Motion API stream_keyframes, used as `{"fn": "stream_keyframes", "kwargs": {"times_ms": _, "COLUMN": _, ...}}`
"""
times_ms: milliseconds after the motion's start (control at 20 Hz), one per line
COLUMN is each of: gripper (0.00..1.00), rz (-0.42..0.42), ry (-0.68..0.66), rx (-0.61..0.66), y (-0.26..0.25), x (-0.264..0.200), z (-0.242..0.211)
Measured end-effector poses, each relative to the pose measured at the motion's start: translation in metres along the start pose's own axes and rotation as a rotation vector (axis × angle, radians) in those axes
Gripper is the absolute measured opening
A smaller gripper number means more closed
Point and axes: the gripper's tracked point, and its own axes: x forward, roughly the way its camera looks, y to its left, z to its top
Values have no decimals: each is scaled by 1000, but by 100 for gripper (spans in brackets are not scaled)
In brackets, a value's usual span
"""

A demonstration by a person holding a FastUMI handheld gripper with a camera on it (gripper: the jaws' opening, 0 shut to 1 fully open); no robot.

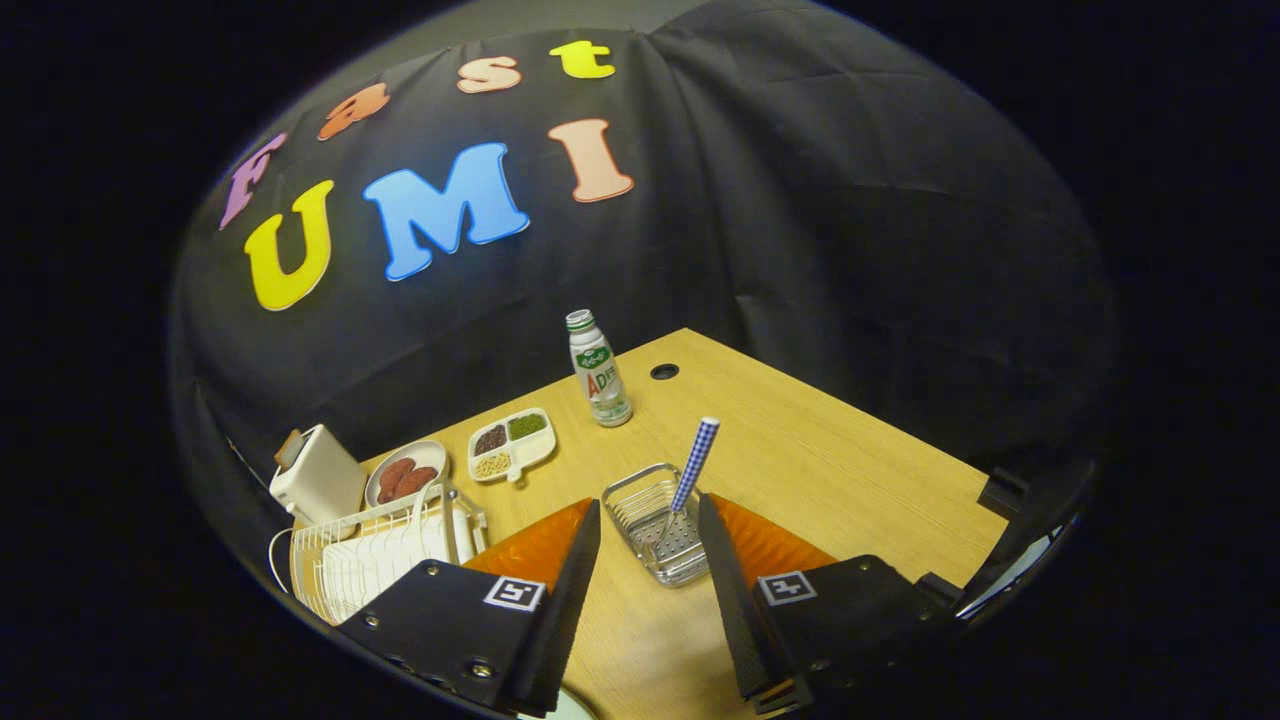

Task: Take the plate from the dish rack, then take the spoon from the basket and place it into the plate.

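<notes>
A small metal wire basket [655,520] stands on the wooden table [840,470], just ahead of my fingertips and partly between them. A spoon with a blue-and-white checked handle [694,464] leans upright in it, its bowl down in the basket. My gripper [648,503] is open, with nothing held; one fingertip lies on each side of the basket without touching it. A white dish rack [350,565] sits beside the left finger, and something white stands in it. A pale curved rim [565,708] peeks out below the fingers; I cannot tell what it is.
Beyond the basket stands a small white bottle with a green cap [598,370]. To its left lie a divided dish of beans [512,445], an oval plate of brown food [405,478] and a white appliance [315,478]. The table's edge runs along the right.
</notes>
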Motion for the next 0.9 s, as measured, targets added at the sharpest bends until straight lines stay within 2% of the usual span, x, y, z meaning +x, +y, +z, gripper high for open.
{"fn": "stream_keyframes", "kwargs": {"times_ms": 400, "gripper": 63, "rz": -91, "ry": 26, "rx": 95, "y": -26, "x": 64, "z": 11}}
{"fn": "stream_keyframes", "kwargs": {"times_ms": 450, "gripper": 63, "rz": -70, "ry": 29, "rx": 110, "y": -23, "x": 69, "z": 11}}
{"fn": "stream_keyframes", "kwargs": {"times_ms": 500, "gripper": 47, "rz": -66, "ry": 41, "rx": 120, "y": -22, "x": 74, "z": 8}}
{"fn": "stream_keyframes", "kwargs": {"times_ms": 600, "gripper": 24, "rz": -83, "ry": 71, "rx": 112, "y": -28, "x": 82, "z": 0}}
{"fn": "stream_keyframes", "kwargs": {"times_ms": 700, "gripper": 22, "rz": -55, "ry": 62, "rx": 122, "y": -18, "x": 84, "z": 2}}
{"fn": "stream_keyframes", "kwargs": {"times_ms": 750, "gripper": 14, "rz": -64, "ry": 66, "rx": 115, "y": -18, "x": 88, "z": 1}}
{"fn": "stream_keyframes", "kwargs": {"times_ms": 850, "gripper": 14, "rz": -28, "ry": 59, "rx": 110, "y": -9, "x": 90, "z": 4}}
{"fn": "stream_keyframes", "kwargs": {"times_ms": 900, "gripper": 5, "rz": -27, "ry": 67, "rx": 103, "y": -9, "x": 90, "z": 4}}
